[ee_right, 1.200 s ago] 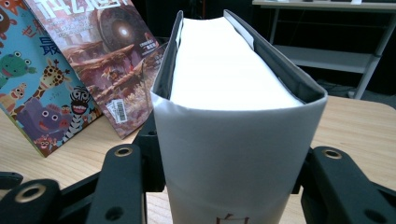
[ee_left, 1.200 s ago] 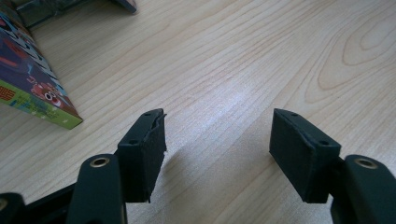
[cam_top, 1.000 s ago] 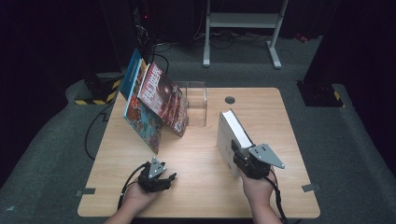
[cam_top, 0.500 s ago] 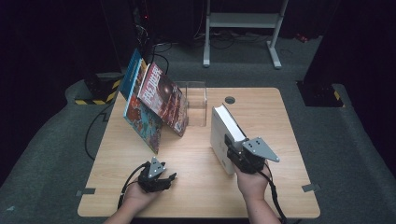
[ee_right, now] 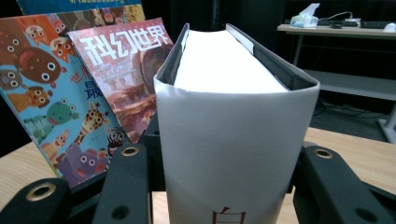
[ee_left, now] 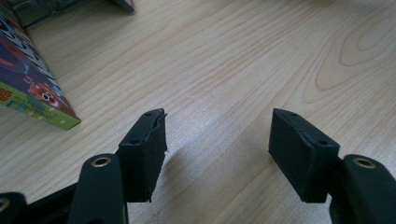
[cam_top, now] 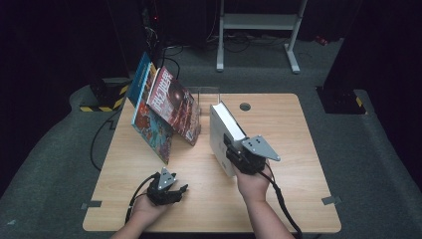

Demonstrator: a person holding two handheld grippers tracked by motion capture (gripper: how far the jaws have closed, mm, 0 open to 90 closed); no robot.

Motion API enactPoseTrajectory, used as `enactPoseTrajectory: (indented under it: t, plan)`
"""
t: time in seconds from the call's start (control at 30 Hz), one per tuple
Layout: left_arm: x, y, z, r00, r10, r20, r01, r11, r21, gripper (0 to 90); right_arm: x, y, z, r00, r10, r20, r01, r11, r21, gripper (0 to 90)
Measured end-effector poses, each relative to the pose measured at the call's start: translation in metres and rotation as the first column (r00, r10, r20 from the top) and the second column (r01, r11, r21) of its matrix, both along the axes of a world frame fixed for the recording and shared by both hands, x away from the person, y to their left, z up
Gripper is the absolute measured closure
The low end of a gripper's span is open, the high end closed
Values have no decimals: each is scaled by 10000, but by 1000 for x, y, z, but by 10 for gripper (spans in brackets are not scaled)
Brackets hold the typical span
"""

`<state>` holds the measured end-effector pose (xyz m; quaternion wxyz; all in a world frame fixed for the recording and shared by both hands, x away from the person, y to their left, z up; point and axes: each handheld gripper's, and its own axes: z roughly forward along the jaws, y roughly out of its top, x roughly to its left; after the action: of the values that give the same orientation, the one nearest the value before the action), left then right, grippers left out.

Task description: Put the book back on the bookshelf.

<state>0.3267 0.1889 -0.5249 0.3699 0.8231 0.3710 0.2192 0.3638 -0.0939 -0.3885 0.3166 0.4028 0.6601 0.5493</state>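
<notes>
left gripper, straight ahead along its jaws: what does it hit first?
Probably nothing soon. The left gripper, jaws open and empty, points across bare table. The colourful picture book lies left of that line; depth beyond is unclear.

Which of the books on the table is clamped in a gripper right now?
The thick white book, upright with its spine between the right gripper jaws. The two colourful picture books and the red magazine lean together at the left rear, untouched.

A light wooden table (cam_top: pixel 298 199) stands on grey carpet (cam_top: pixel 378 164) in a dark room — a white metal frame (cam_top: pixel 259 22) at twelve o'clock, a yellow-and-black striped block (cam_top: pixel 102 99) at ten, cables (cam_top: pixel 169 52) trailing beside it.
</notes>
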Motion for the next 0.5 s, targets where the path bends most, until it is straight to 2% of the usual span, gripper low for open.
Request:
enactPoseTrajectory:
  t: [0.13, 0.33, 0.5]
  plan:
    - [0, 0, 0, 10000, 1, 10, -1, 10000, -23, 370, 8, 6, 1, 10000, 73, -43, -73, 9999, 107, 541]
    - [0, 1, 0, 10000, -47, 9, 48, 10000, -76, 370, 30, 20, 1, 9999, -84, -98, 84, 10000, -18, 542]
    - [1, 2, 0, 9999, -101, 48, 101, 9999, -17, 370, 39, 27, 2, 9998, -171, -79, 170, 9997, -163, 542]
